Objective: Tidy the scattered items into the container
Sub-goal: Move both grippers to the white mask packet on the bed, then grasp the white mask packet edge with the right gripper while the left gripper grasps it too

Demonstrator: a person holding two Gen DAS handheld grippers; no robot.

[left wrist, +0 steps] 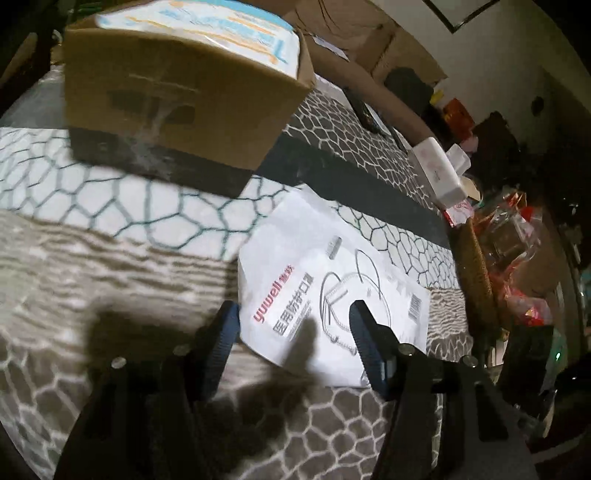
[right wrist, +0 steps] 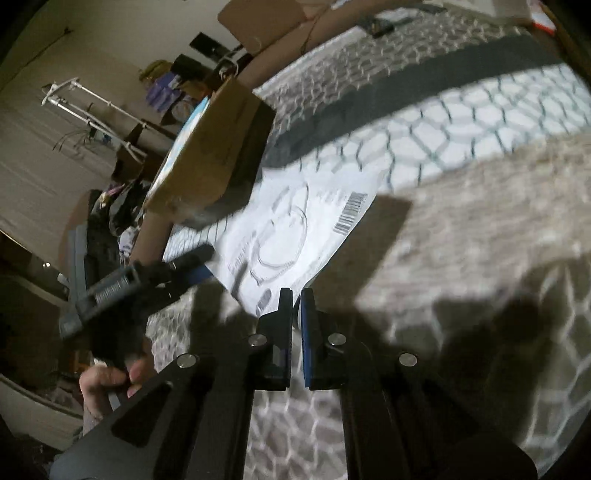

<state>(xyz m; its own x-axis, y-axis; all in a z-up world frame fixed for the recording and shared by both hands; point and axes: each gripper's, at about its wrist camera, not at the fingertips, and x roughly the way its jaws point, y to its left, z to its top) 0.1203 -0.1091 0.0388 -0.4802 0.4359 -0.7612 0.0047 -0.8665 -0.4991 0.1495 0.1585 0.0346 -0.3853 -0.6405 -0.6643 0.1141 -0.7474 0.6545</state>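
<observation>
A white mask package (left wrist: 325, 266) with red and grey print lies flat on the patterned blanket (left wrist: 92, 258), just in front of a brown cardboard box (left wrist: 184, 103). The box holds a blue-and-white packet (left wrist: 229, 26). My left gripper (left wrist: 295, 325) is open, its blue-padded fingers straddling the package's near edge without pressing on it. In the right wrist view the same package (right wrist: 295, 229) lies beside the box (right wrist: 214, 155). My right gripper (right wrist: 295, 299) is shut, pinching the package's near corner. The left gripper (right wrist: 201, 264) reaches in from the left, held by a hand (right wrist: 110, 380).
The blanket's dark band (left wrist: 351, 184) runs behind the package. White cartons (left wrist: 443, 177) and red crinkly bags (left wrist: 517, 240) crowd the bed's right edge. A dark flat device (left wrist: 365, 107) lies beyond the box. A white rack (right wrist: 92, 110) stands by the wall.
</observation>
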